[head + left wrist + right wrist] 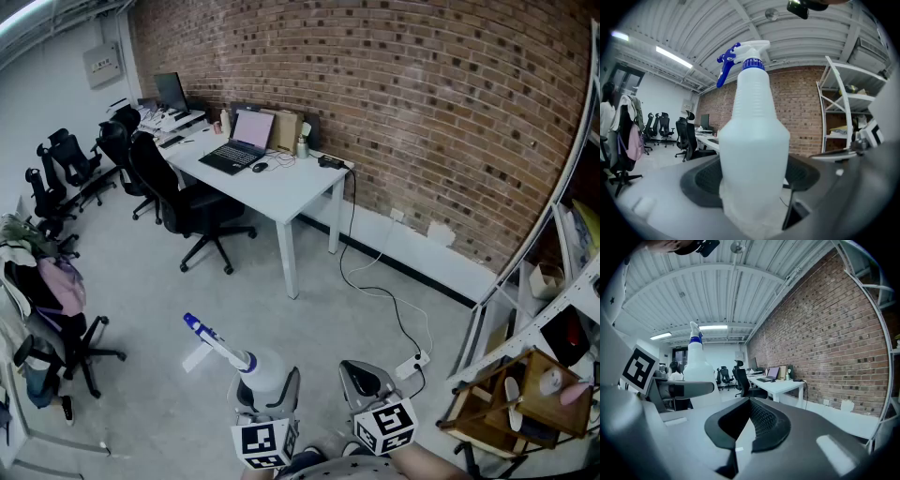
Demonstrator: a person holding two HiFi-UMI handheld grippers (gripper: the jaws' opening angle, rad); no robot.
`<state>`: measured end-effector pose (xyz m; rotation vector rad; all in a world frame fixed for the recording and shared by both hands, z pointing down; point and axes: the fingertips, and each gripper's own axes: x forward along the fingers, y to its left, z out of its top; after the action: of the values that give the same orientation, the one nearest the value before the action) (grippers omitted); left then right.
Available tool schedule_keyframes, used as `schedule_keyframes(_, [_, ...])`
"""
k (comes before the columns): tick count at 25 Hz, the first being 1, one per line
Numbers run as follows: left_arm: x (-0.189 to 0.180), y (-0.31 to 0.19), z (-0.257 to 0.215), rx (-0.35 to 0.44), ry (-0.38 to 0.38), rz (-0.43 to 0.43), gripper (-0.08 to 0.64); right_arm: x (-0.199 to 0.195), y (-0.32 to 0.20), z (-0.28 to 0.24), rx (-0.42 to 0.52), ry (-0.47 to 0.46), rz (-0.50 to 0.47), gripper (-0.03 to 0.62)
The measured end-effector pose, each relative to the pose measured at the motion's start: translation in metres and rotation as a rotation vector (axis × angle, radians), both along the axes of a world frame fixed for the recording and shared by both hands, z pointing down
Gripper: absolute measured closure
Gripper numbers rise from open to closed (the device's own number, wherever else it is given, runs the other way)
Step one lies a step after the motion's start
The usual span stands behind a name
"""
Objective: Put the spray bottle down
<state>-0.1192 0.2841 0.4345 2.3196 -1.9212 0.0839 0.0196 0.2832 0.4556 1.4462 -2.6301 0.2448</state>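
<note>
A translucent white spray bottle (265,368) with a blue collar and trigger stands upright between the jaws of my left gripper (267,386), which is shut on its wide body. In the left gripper view the bottle (754,150) fills the middle, with a dark pad pressed against each side. It hangs over the grey floor, touching no surface. My right gripper (362,379) is just to the right of it, shut and holding nothing. Its two dark jaws (749,401) meet at the tips in the right gripper view, where the bottle (696,367) shows to the left.
A white desk (281,192) with an open laptop (242,142) stands by the brick wall, a black office chair (192,202) in front of it. A power strip (413,363) and its cable lie on the floor. A metal shelf rack (539,375) is at the right, more chairs at the left.
</note>
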Motion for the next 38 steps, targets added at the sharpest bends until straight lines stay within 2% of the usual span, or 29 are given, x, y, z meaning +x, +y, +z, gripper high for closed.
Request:
schedule_keyframes(10, [-0.029, -0.017, 0.019, -0.03, -0.008, -0.003, 0.17, -0.018, -0.012, 0.017, -0.03, 0.005, 0.03, 0.594])
schedule_keyframes(17, [-0.033, -0.077, 0.04, -0.053, 0.0, -0.035, 0.17, -0.012, -0.075, 0.038, -0.052, 0.005, 0.024, 0.594])
schedule_keyframes(21, [-0.03, -0.14, 0.047, -0.05, -0.003, -0.051, 0.17, -0.012, -0.148, 0.037, -0.031, 0.003, 0.0, 0.594])
schedule_keyframes(30, [-0.009, -0.32, 0.036, -0.058, 0.013, -0.095, 0.17, 0.002, -0.329, 0.007, -0.003, 0.021, -0.089, 0.594])
schedule_keyframes(38, [0.001, -0.455, 0.039, -0.046, 0.029, -0.1, 0.17, 0.015, -0.424, 0.016, -0.046, 0.02, -0.096, 0.594])
